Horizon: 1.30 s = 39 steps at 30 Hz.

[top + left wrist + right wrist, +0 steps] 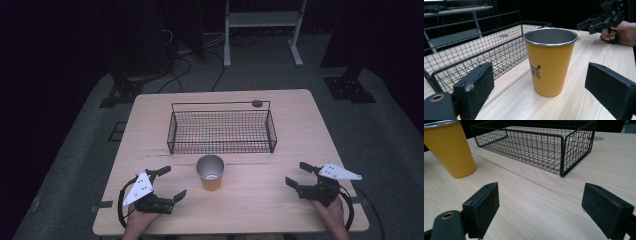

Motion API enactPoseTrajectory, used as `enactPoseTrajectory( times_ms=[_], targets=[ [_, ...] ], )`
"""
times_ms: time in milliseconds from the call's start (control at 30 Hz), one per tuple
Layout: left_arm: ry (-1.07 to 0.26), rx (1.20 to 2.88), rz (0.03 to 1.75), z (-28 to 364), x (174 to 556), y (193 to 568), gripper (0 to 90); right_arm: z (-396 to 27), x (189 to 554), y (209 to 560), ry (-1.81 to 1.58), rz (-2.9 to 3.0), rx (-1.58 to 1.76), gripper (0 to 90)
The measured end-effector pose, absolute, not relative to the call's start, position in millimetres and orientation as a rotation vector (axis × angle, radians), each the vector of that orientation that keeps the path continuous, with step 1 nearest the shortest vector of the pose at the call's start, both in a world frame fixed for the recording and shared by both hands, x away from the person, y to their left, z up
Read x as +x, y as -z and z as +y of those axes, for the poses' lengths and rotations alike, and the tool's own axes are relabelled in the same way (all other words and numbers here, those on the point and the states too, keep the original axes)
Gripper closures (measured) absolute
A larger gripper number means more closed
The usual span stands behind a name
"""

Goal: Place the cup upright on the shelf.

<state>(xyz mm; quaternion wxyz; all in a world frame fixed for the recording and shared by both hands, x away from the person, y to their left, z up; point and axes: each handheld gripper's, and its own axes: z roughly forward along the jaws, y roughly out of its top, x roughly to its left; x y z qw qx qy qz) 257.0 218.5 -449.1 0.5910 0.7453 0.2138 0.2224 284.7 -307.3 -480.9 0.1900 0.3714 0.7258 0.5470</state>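
Yellow-orange on the outside and bare steel within, the cup point(210, 172) stands upright near the middle of the desk point(300, 130), just in front of the wire basket point(221, 131) and apart from it. It looks like a thin metal tumbler with a rolled rim: stiff, probably light, empty as far as the high view shows, and not fragile, though it would ring and roll if knocked over. The painted wall seems smooth and tapers toward the base, so a grip low down may slide; the better hold is likely across the upper half, below the rim, with the jaws squarely on opposite sides.

The left gripper point(167, 184) rests low on the desk with its jaws spread wide, and in the left gripper view the cup point(550, 62) sits ahead of it, between the lines of the two jaws but not yet touched. The right gripper point(299, 175) lies near the right edge, jaws likewise apart and holding nothing; its own view has the cup point(449, 147) off to the upper left and the basket point(536, 147) ahead.

The desk is pale wood-grain laminate, flat and fairly slick, so the cup could skate if nudged sideways. A small dark disc point(257, 103) sits behind the basket. Around it, the room is dark, with grey floor, trailing cables and a white stand point(262, 30) behind.
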Motion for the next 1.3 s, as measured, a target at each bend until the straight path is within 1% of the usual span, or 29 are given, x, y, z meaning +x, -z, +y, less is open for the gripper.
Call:
enactPoseTrajectory(
  times_ms=[267, 600, 1100, 1300],
  targets=[
    [-0.507, 1.743, 0.493, 215, 259, 450, 6.8, -307, 285, 481, -1.532, 2.038, 1.050, 13.5],
    [-0.506, 1.755, 0.495, 208, 263, 451, 2.6, -307, 285, 481, -1.528, 2.039, 1.050, 13.5],
    [-0.519, 1.747, 0.505, 200, 270, 453, 2.1, -307, 285, 481, -1.528, 2.038, 1.050, 13.5],
    [-0.497, 1.762, 0.512, 197, 273, 454, 2.1, -307, 285, 481, -1.527, 2.038, 1.050, 13.4]
  ],
)
